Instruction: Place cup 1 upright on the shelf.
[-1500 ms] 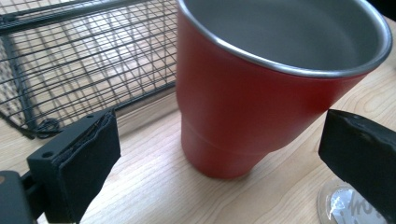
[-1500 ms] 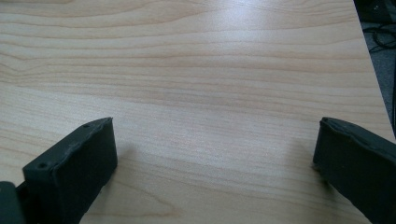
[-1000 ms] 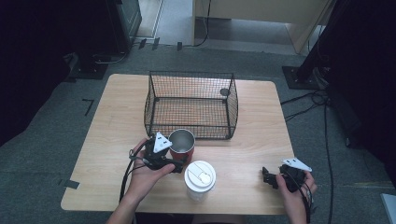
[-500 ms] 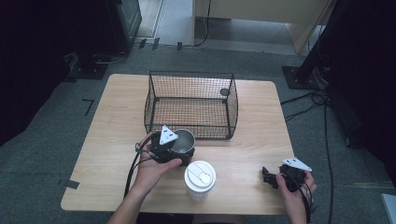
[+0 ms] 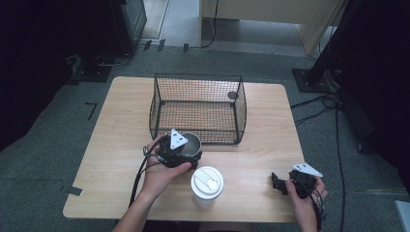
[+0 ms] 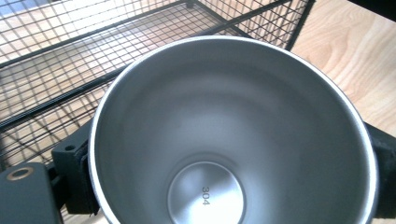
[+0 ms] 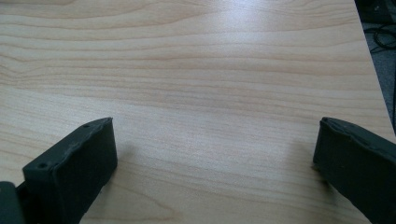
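A stainless steel cup (image 5: pixel 191 144) is held just in front of the wire basket (image 5: pixel 198 104), with my left gripper (image 5: pixel 185 151) shut on it. In the left gripper view I look straight down into the cup (image 6: pixel 233 130), which is empty and has "304" stamped on its bottom. A black jaw presses on each side of the cup. My right gripper (image 5: pixel 279 184) rests near the table's front right edge. In the right gripper view its jaws stand wide apart over bare wood, so the right gripper (image 7: pixel 212 158) is open and holds nothing.
A white paper cup with a lid (image 5: pixel 207 185) stands at the front middle of the wooden table (image 5: pixel 121 130), close to my left hand. The black wire basket is open on top, with a small dark round thing (image 5: pixel 232 95) at its far right corner.
My left gripper has shifted the steel cup slightly farther from me, toward the basket. The right gripper and the paper cup have stayed put.
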The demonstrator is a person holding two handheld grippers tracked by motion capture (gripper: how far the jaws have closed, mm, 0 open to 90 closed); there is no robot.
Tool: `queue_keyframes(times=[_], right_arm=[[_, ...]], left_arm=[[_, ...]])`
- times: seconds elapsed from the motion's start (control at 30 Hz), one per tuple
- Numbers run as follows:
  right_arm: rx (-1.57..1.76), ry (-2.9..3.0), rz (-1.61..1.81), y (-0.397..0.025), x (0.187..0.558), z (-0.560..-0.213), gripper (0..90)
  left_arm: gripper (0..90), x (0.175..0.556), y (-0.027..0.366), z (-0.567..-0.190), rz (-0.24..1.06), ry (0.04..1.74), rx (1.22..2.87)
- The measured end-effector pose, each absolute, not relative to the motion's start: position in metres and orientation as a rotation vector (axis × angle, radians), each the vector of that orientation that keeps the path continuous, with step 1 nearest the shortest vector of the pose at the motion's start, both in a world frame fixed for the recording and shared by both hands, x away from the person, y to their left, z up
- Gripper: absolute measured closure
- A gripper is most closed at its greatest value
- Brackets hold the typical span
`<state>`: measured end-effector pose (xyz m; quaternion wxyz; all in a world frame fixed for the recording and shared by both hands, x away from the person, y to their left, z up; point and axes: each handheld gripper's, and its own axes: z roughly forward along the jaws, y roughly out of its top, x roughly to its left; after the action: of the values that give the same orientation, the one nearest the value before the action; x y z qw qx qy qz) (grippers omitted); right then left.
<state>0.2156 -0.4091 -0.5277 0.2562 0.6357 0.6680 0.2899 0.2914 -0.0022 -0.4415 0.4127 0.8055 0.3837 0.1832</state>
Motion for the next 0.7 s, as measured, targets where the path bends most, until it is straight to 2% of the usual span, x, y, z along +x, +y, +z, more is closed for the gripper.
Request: queue_keyframes(times=[0.43,0.7], right_arm=[[1.722,1.814,0.787,-0.409,0.216,-0.528,0.0],[1.724,1.813,0.787,-0.409,0.216,-0.528,0.0]], left_arm=[[7.6,0.284,0.008,-0.429,0.547,0.951,1.870],[7.6,0.278,0.013,-0.419,0.664,0.913,1.724]])
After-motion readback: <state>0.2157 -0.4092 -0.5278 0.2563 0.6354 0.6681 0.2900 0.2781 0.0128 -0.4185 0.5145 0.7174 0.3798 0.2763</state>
